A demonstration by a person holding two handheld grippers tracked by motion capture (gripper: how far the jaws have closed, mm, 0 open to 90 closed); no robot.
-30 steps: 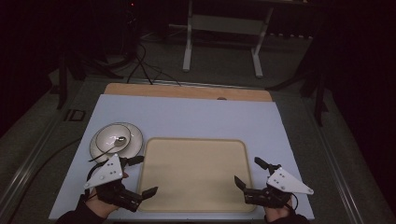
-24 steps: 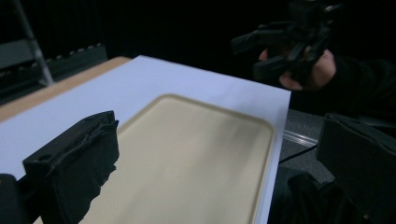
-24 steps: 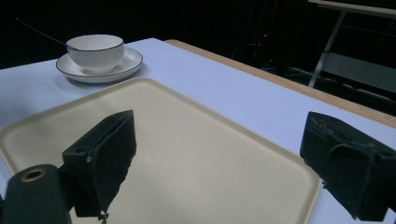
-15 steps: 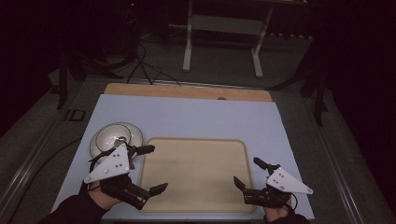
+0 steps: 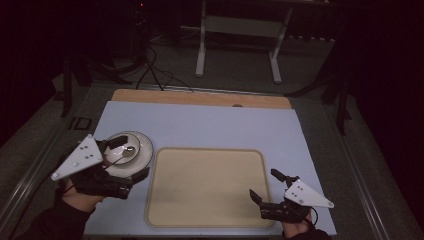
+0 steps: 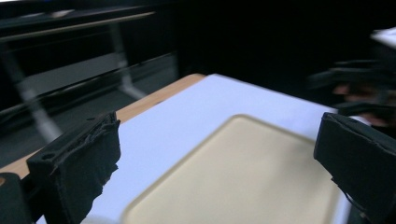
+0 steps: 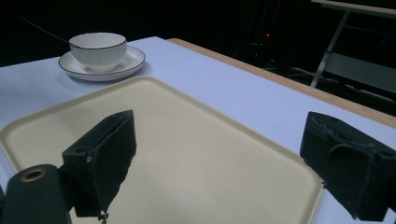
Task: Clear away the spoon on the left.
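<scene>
A pale blue rectangular table top [image 5: 210,125] with a wooden strip along its far edge carries a shallow cream plastic tray with rounded corners [image 5: 207,185], set near the person's side and empty across its whole surface. To the left of the tray, just beside its far left corner, a white saucer with a thin dark rim [image 5: 142,150] holds a white cup with a dark line round its lip [image 7: 98,46]; the cup stands upright in the middle of the saucer, and a thin dark handle, seemingly of a spoon, sticks out of it toward the left in the right gripper view. The left gripper [image 5: 127,160], held in the person's left hand [image 5: 80,197], hangs over the near side of the saucer with its jaws spread wide, one over the cup and one at the saucer's near edge by the tray; nothing lies between them, and in the left gripper view they frame the tray's corner. The right gripper [image 5: 265,186], held in the right hand [image 5: 295,230], sits low over the tray's near right corner, its jaws likewise spread and gripping nothing
</scene>
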